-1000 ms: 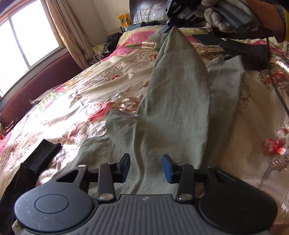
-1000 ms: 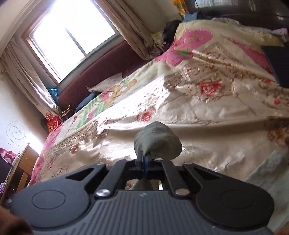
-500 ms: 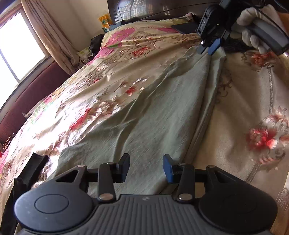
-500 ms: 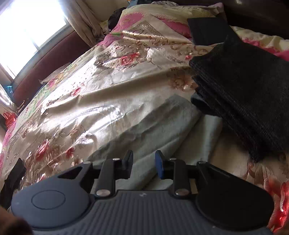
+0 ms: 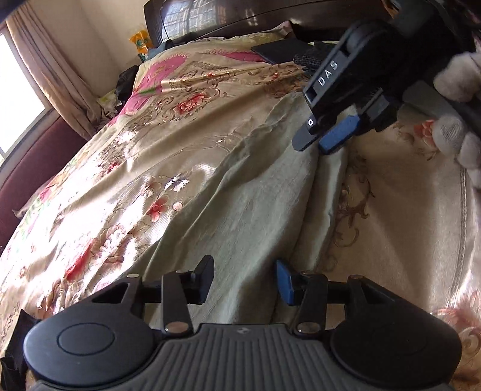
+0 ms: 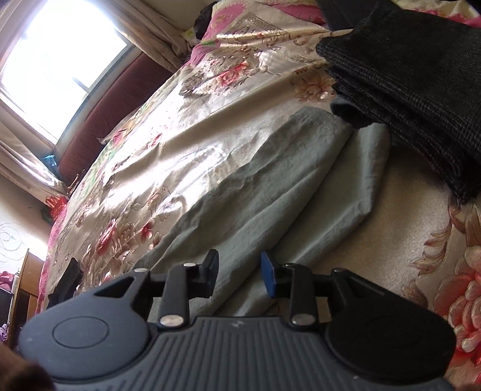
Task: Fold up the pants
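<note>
the pants (image 5: 240, 192) lie flat on the bed (image 5: 405, 210), one leg laid lengthwise over the other so that a strip of the lower leg shows along the right edge. the fabric is a pale sage-green woven cloth, matte, with fine creases and a stitched hem at the far end. the bed carries a glossy satin bedspread (image 6: 186, 156), cream-gold, printed with red and pink flowers and brown scrollwork; it reflects window light in bright patches. the left tool (image 5: 245, 279) sits low over the near end of the pants with its jaws set apart, one black pad and one blue pad on either side of a clear gap, holding nothing. the right tool (image 6: 239, 275) is likewise spread, with green cloth visible through the gap between its pads and nothing clamped; in the left wrist view it appears near the far end of the pants (image 5: 327, 138), held by a hand in a white knit glove (image 5: 457, 120), its blue pad close above the cloth. whether that pad touches the fabric cannot be told. a stack of dark folded garments (image 6: 421, 90), charcoal with a coarse weave and a faint check pattern, rests on the bed just beyond the hem, one grey corner overlapping it. a dark polished wooden headboard (image 5: 240, 18) stands at the head of the bed. beige curtains (image 5: 51, 69) hang beside a bright window (image 6: 57, 60).
</note>
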`<state>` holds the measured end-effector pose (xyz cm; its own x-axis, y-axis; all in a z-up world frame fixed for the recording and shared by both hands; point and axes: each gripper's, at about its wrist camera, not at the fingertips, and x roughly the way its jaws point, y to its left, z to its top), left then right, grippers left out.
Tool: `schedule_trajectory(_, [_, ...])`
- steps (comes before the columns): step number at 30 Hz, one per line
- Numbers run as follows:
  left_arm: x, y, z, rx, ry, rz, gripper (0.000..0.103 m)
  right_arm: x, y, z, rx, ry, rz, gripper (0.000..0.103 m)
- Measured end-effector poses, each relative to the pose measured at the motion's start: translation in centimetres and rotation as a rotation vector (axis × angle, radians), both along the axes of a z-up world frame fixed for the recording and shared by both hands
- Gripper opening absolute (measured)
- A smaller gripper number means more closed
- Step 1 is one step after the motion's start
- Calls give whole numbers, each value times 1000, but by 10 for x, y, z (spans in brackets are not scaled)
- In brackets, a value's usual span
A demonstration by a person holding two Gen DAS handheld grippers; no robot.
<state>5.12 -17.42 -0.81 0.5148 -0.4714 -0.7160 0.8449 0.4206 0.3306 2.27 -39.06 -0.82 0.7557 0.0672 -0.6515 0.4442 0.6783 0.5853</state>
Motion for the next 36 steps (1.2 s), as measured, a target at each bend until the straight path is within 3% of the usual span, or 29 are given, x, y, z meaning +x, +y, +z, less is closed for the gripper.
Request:
schedule_trajectory(5, [5,-20,-7,62,-20,8,42,8,-8,-11,64,-34,-1,38])
schedule_trajectory(11, [13,-42,3,16,-4,17,41,23,-11,6,85,-119,26,38])
schedule_trajectory(14, [17,-61,-7,60,-38,4,41,41,-11,11,78,-133,59,38])
schedule_trajectory(16, [26,-66,-11,62,-17,19,40,50,-12,10,87,-125,69,38])
schedule_trajectory(20, [43,-59,-10,53,10,87,23,43,-15,8,90,-138,64,38])
schedule_trajectory(25, [67,-44,-15,21,107,159,20,11,-29,-8,91,-97,-2,38])
schedule_trajectory(27, [68,-43,-17,18,102,170,20,9,-37,-18,100,-56,-37,38])
schedule_trajectory(30, [60,-45,-18,38,57,148,20,9,-46,-26,142,-72,-76,36])
schedule_trajectory(32, [58,-43,-12,12,71,134,20,12,-50,-24,129,-88,-101,38])
schedule_trajectory(33, [56,-41,-7,-16,80,125,21,14,-51,-22,114,-89,-108,36])
schedule_trajectory(36, [41,-39,11,-95,59,66,25,26,-50,-12,73,-73,-82,11])
